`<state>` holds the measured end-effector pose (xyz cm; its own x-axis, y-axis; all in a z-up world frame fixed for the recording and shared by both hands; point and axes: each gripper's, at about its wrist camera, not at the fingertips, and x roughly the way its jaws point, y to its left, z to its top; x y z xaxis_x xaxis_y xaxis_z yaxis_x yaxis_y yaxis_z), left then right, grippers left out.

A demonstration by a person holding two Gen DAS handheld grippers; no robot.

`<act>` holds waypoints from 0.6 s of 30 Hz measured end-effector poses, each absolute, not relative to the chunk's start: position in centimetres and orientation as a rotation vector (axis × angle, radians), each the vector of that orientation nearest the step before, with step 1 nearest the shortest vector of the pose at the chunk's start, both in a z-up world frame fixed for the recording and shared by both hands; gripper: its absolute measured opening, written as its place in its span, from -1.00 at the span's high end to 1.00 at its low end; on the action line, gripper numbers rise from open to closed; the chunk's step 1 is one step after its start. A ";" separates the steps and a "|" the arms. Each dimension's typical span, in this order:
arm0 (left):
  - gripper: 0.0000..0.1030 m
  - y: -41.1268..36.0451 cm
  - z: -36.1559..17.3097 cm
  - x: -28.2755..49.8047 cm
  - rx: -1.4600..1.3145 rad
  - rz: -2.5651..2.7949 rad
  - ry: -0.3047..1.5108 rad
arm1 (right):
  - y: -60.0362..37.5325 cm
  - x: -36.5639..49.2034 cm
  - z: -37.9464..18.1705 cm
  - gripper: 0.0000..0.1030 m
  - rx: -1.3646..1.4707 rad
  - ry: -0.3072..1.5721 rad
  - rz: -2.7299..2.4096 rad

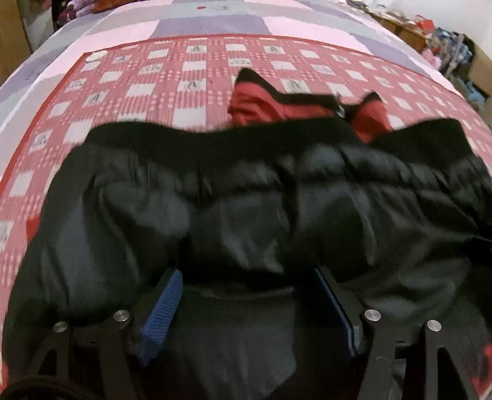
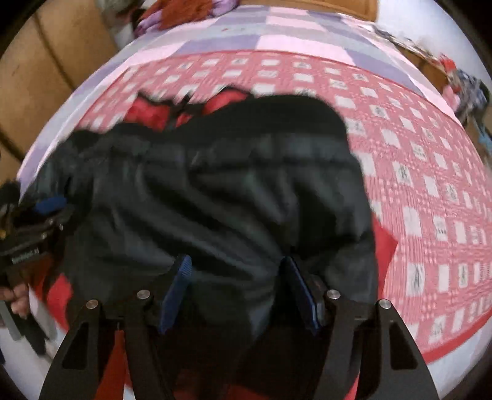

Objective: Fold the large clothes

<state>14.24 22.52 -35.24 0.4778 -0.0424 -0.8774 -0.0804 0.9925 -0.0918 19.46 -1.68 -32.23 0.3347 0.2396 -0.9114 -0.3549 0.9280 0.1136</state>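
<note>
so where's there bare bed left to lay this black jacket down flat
Open checked blanket lies left of and beyond the black jacket, up to the lilac sheet. More lies right of the jacket in the right wrist view. Crowded: the red lining bunched at the far edge, and under both tools.

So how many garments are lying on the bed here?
1: a black padded jacket with red lining, spread across the red-and-white checked blanket in front of both claws. Anything beneath it would be hidden.

Black jacket (image 1: 246, 197) — blurred, edge-cropped
</note>
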 end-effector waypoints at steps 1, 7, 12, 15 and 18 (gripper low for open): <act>-0.45 22.7 -35.5 15.1 -0.129 0.027 1.085 | -1.8 20.5 -32.3 -0.23 -0.097 1.166 0.380; -0.45 22.9 -36.2 16.4 -0.085 0.000 1.058 | -0.9 23.8 -33.1 -0.21 -0.137 1.156 0.352; -0.20 23.7 -36.3 15.3 -0.108 -0.024 1.020 | -3.7 23.0 -32.9 0.14 -0.061 1.109 0.365; -0.17 23.6 -35.7 15.0 -0.087 -0.045 1.035 | -4.3 22.2 -32.7 0.24 -0.037 1.111 0.362; -0.18 23.5 -34.0 13.8 -0.057 -0.013 1.041 | -3.3 21.2 -31.5 0.16 -0.108 1.112 0.332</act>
